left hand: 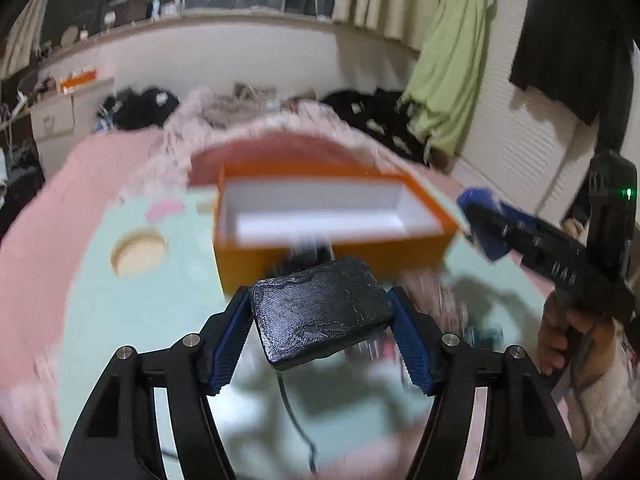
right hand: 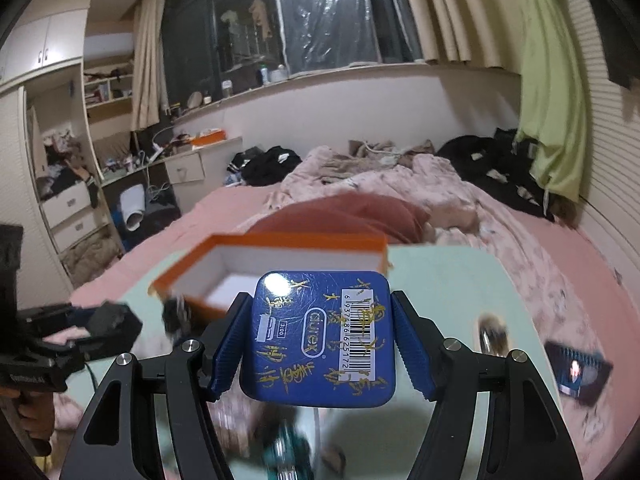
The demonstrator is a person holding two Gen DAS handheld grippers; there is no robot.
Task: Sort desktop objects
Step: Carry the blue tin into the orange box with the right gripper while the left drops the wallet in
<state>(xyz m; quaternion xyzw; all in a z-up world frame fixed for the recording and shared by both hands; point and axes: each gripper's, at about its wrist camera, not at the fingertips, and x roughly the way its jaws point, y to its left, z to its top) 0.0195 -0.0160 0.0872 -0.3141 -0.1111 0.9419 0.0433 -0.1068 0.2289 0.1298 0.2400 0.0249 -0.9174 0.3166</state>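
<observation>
My left gripper (left hand: 320, 296) is shut on a black, rough-textured block (left hand: 320, 320) with rounded corners, held above the mint-green table (left hand: 140, 320). Just behind it stands an open orange box (left hand: 248, 264) with a white inside. My right gripper (right hand: 318, 298) is shut on a blue square tin (right hand: 320, 340) with a barcode and gold marks, also lifted, with the orange box (right hand: 280, 244) beyond it. In the left wrist view the right gripper (left hand: 480, 216) comes in from the right with the blue tin (left hand: 488, 240). In the right wrist view the left gripper (right hand: 100, 322) shows at the left.
The table lies on a pink bed with crumpled bedding and dark clothes behind. It has a round cup hole (left hand: 138, 254) at the left. A phone (right hand: 580, 372) with a lit screen lies at the right edge. A dark cable (left hand: 296, 420) and blurred small items lie below the grippers.
</observation>
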